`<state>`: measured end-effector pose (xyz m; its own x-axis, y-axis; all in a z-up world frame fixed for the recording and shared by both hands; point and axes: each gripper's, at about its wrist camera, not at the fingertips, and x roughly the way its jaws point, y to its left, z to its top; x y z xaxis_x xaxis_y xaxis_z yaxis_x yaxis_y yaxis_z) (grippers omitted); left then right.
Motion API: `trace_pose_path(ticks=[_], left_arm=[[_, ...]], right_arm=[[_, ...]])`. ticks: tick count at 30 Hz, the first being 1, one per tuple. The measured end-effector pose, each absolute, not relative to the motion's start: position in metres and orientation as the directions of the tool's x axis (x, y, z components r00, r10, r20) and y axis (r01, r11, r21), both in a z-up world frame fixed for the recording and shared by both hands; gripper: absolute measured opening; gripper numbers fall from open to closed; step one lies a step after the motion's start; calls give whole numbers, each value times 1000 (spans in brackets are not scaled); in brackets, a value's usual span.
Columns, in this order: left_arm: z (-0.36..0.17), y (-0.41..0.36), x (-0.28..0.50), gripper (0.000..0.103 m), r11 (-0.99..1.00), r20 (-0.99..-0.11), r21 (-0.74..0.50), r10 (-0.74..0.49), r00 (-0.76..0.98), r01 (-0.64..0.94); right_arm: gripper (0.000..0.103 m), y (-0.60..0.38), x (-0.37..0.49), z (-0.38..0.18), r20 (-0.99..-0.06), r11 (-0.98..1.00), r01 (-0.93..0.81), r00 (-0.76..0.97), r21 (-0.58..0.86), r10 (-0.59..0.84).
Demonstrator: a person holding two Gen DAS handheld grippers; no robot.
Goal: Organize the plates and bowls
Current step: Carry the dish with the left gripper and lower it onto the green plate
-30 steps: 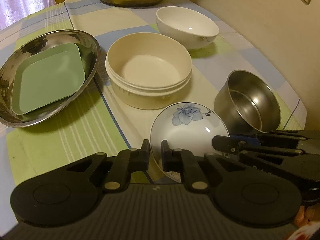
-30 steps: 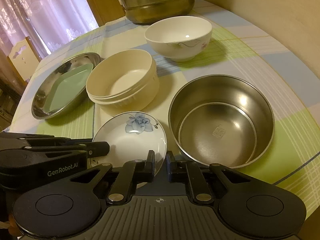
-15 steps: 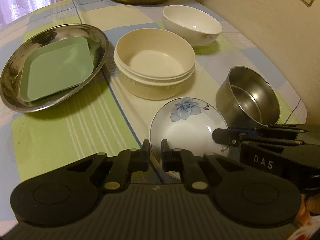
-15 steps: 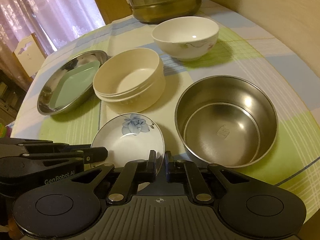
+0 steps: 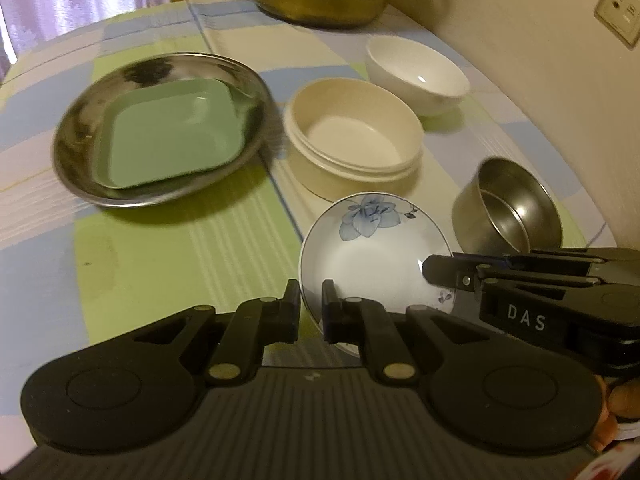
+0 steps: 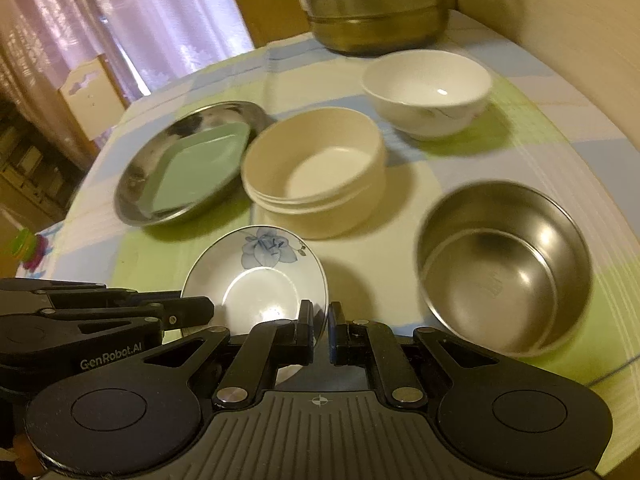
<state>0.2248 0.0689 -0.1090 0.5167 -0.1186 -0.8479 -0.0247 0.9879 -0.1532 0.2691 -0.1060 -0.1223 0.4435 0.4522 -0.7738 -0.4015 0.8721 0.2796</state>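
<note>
Both grippers are pinching the near rim of the small flower saucer [image 5: 376, 256]: left gripper [image 5: 311, 308] has its jaws clenched on the rim at the saucer's left, right gripper [image 6: 320, 330] clenched on the rim at its right. The saucer looks tilted up off the desk [image 5: 168, 256], near edge low, just in front of the cream tub [image 5: 352, 140]. Progress: 1 nest done, the green square plate [image 5: 164, 136] sits inside the steel oval plate [image 5: 160, 136]. Still loose and apart: cream tub, white bowl [image 5: 416, 72], steel bowl [image 6: 504, 268] and this saucer. My read is the saucer goes onto the plate stack next, then the 3 bowls get nested. So roughly early-to-mid task. The big steamer pot [image 6: 376, 4] at the back is probably not part of it.
</note>
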Motion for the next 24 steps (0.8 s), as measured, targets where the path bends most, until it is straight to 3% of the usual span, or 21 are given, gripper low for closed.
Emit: trace_pose_path(ticks=[24], left_arm=[[-79,177,276,9,969,-788,-127,31,615,-212]], right_arm=[[7,10,343,-92,-703,789,-534,433,303,564]])
